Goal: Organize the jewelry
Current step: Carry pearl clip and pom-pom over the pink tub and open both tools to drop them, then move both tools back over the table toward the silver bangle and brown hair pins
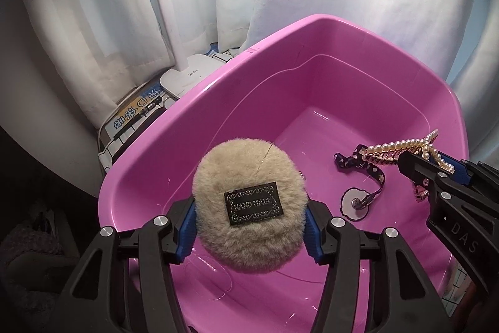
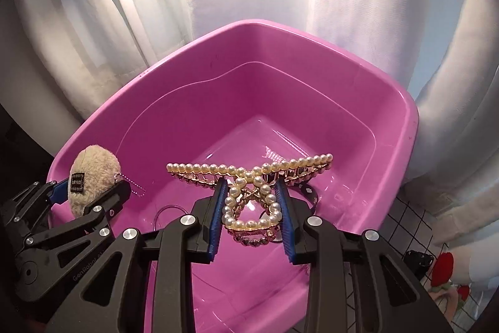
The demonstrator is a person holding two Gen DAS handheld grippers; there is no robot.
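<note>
My left gripper is shut on a round beige furry hair clip with a black label, held over the near left part of a pink plastic tub. My right gripper is shut on a gold hair claw set with pearls, held over the same tub. The pearl claw also shows in the left wrist view, and the furry clip in the right wrist view. A dark patterned ribbon and a small earring on a clear card lie on the tub floor.
White curtains hang behind the tub. A white lamp base and a yellow and blue box sit at the tub's far left. A checked cloth and a red strawberry item lie at the right.
</note>
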